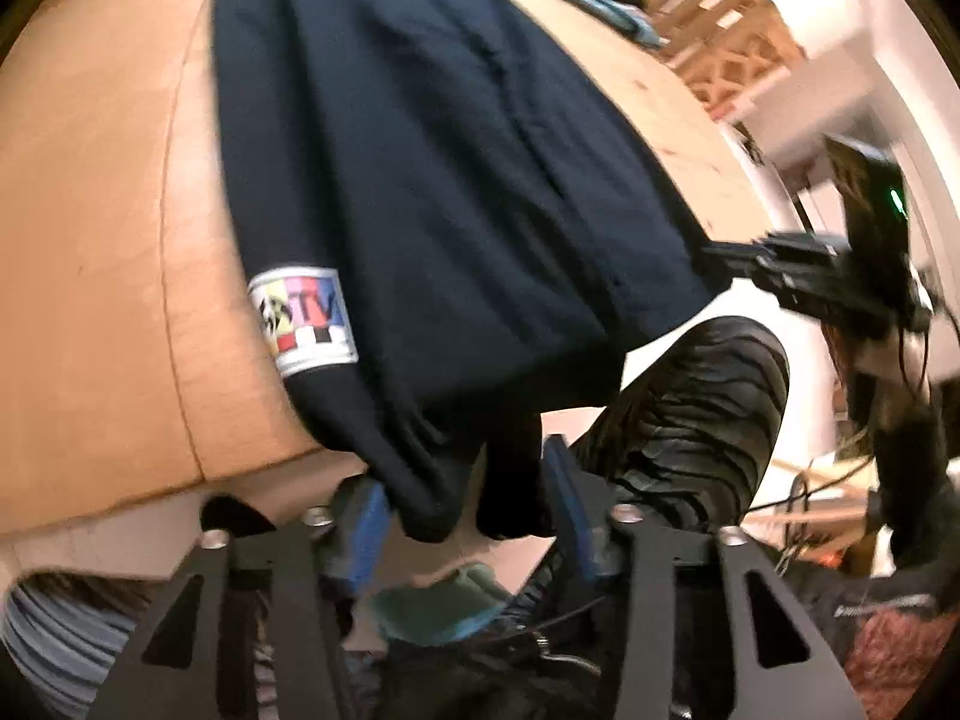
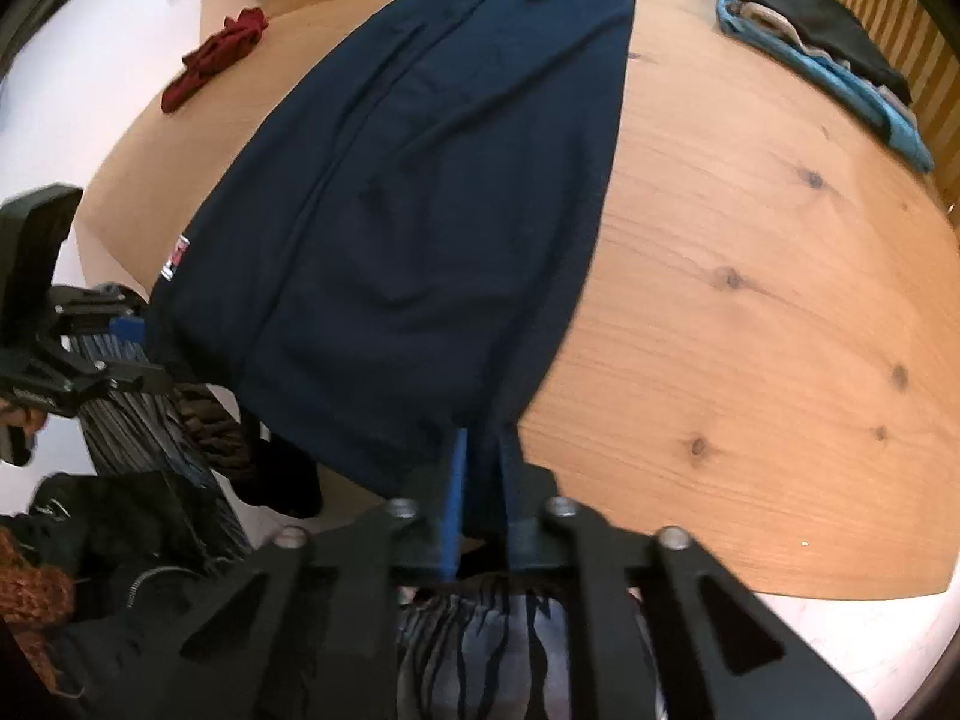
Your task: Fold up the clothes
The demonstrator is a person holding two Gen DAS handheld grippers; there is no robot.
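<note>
A navy garment (image 1: 420, 180) lies lengthwise on the wooden table (image 1: 90, 240), with a colourful patch (image 1: 303, 318) near its hem, which hangs over the table's near edge. My left gripper (image 1: 468, 516) has its blue pads against a bunched corner of that hem and is shut on it. In the right wrist view the same garment (image 2: 420, 210) stretches away across the table (image 2: 750, 300). My right gripper (image 2: 483, 480) is shut on the hem's other corner, with the cloth pinched between its narrow fingers. Each gripper shows in the other's view: the right gripper (image 1: 738, 261), the left gripper (image 2: 132, 336).
A crumpled red cloth (image 2: 216, 57) lies at the table's far left. A stack of folded clothes (image 2: 822, 48), black on blue, sits at the far right by a slatted wall. A person's striped dark trouser leg (image 1: 690, 420) stands close to the table edge. Loose clothes (image 2: 90, 570) are heaped below.
</note>
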